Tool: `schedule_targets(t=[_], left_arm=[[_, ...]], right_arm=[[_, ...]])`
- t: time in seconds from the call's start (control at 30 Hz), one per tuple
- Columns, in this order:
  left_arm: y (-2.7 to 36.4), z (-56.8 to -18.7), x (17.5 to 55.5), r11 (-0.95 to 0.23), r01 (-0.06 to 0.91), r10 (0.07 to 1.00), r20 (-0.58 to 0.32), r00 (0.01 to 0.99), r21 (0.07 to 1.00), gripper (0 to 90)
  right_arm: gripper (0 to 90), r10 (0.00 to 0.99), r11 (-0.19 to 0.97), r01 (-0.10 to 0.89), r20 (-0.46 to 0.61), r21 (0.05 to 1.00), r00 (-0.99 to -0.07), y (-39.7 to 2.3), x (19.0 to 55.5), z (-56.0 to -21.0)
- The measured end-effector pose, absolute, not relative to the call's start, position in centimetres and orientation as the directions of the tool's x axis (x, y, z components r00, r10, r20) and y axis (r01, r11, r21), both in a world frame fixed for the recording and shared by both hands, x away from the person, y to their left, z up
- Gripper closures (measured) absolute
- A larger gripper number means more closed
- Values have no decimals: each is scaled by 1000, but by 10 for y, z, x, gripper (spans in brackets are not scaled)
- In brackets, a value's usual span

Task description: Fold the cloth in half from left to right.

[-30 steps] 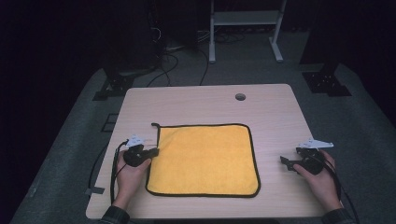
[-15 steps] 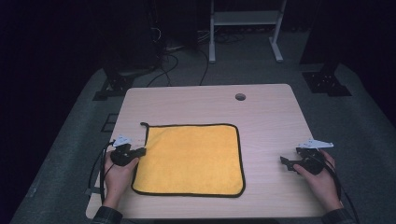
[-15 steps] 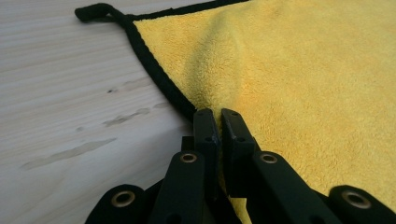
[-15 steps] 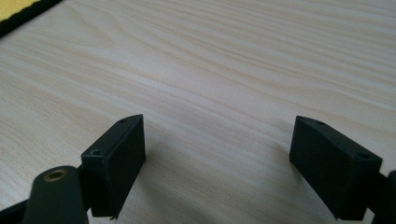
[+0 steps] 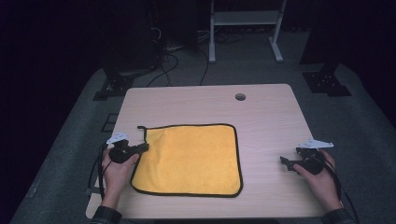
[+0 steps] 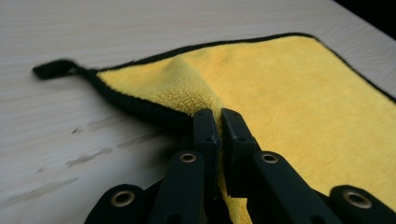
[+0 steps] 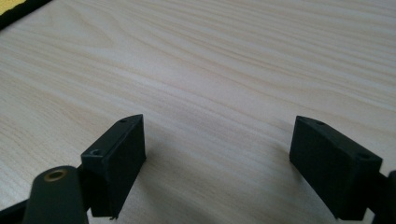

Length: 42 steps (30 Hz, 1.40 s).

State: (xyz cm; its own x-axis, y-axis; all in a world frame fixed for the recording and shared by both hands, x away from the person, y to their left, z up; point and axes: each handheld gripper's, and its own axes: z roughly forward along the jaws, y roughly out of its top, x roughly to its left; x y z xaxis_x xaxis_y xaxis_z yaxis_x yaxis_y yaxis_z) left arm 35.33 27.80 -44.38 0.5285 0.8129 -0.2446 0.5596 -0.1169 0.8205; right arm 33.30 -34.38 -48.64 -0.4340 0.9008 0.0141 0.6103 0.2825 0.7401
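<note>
My left claw (image 5: 144, 147) is clamped on the left edge of the yellow cloth (image 5: 191, 158). In the left gripper view my two black jaws stand pressed together with a fold of the cloth (image 6: 289, 107) pinched between them, and the fabric rises in a small ridge just ahead of the tips. The cloth has a black hem all round and a little black loop (image 6: 53, 68) at its far left corner, which lies flat on the table (image 6: 116, 28).

The cloth lies spread on the light wooden table (image 5: 271, 121), left of the middle and toward my side of it, its near edge close to the table's front. Apart from the pinched part it lies flat.

My right claw (image 5: 286, 162) rests near the table's right edge, well apart from the cloth, its tips pointing toward it. Its jaws stand wide apart with nothing between them; in the right gripper view I see bare wood grain (image 7: 219, 79) between the two pads, and a sliver of the cloth's corner (image 7: 14, 7) at the top left.

A small round hole (image 5: 240, 97) sits near the table's far edge.
</note>
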Motion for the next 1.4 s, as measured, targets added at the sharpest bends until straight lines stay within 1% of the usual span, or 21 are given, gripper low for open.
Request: schedule_targets(t=[0.17,0.33,0.5,0.97,1.4], left_arm=[[262,-436,355,-126,534,771,-256,584,836,850],[249,-430,359,-133,519,743,-262,616,844,850],[235,-429,363,-130,515,714,-281,642,847,846],[188,-424,374,-174,490,645,-277,712,854,848],[151,-424,382,-213,480,591,-279,757,851,849]], right_arm=[[172,901,281,612,16,739,-433,-344,333,-486],[171,901,282,612,15,739,-434,-344,333,-486],[170,900,282,612,16,738,-435,-344,333,-486],[170,901,282,613,16,738,-434,-344,333,-486],[170,899,284,611,15,739,-437,-344,333,-486]])
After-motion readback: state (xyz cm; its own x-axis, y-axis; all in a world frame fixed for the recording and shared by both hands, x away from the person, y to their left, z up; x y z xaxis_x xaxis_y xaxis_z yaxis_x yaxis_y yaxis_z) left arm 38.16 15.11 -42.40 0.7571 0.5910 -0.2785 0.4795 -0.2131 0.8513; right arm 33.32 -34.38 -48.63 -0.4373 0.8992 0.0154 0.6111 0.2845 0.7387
